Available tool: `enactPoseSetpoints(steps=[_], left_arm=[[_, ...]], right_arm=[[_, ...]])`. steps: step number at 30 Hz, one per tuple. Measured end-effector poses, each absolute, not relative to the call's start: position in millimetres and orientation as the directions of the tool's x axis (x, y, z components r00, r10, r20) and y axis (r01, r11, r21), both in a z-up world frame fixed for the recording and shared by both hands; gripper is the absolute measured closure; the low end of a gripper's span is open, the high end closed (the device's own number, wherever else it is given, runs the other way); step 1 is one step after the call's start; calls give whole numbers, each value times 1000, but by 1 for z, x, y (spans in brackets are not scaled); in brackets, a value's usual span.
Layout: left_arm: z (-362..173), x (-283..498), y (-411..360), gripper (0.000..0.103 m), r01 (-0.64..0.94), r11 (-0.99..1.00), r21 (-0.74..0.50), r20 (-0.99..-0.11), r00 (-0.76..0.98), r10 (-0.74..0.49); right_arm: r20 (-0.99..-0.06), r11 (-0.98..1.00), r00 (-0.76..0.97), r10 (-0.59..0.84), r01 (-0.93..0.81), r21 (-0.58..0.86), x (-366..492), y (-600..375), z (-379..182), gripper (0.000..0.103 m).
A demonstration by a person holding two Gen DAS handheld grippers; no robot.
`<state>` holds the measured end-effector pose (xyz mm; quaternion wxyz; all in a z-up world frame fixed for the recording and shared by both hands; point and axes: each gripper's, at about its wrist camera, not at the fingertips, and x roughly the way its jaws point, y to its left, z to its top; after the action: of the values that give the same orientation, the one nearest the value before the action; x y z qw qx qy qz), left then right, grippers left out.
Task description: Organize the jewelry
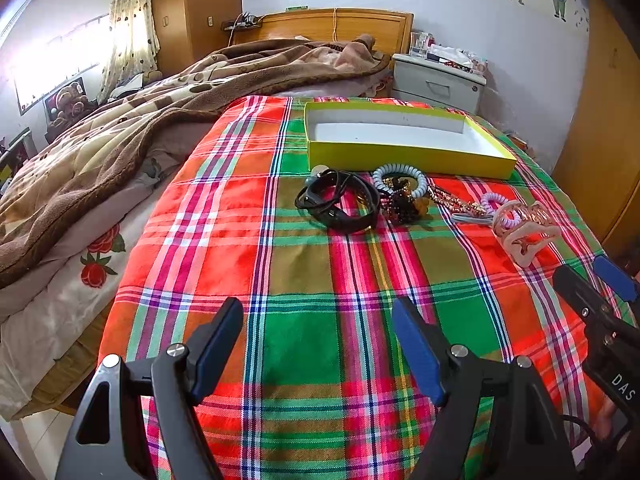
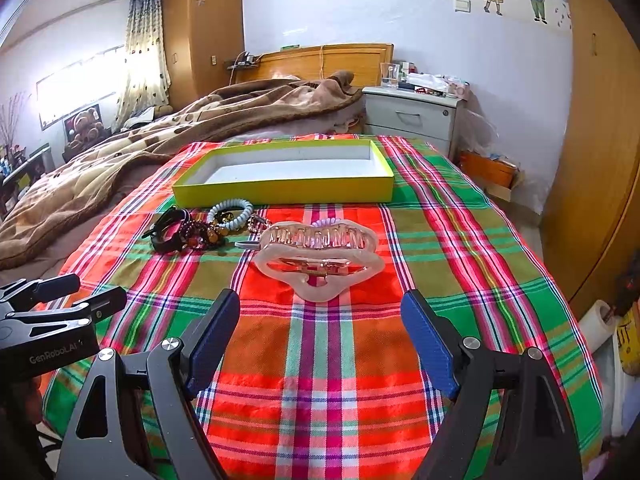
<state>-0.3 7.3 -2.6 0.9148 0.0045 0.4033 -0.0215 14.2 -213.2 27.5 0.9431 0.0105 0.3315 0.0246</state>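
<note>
Hovering over the plaid cloth [image 2: 320, 352], my right claw [image 2: 320, 344] is spread wide and empty, and my left claw [image 1: 316, 344] is spread wide and empty too. At twelve o'clock from the right one lies one pink hair clip [image 2: 318, 258], nothing between us. One yellow box [image 2: 280, 190] sits beyond, empty. At ten o'clock the jewelry heap tangles: one black band [image 1: 340, 204], beads [image 2: 200, 236], two coiled ties [image 1: 400, 178] as far as I can count. A brown blanket [image 1: 120, 132] covers the bed beyond.
</note>
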Motion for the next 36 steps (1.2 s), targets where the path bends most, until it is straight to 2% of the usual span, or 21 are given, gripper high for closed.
enactPoseSetpoints(steps=[36], left_arm=[[-5, 1, 10, 24, 45, 999, -18, -743, 668, -44]], right_arm=[[-625, 999, 779, 53, -42, 32, 17, -212, 26, 20]])
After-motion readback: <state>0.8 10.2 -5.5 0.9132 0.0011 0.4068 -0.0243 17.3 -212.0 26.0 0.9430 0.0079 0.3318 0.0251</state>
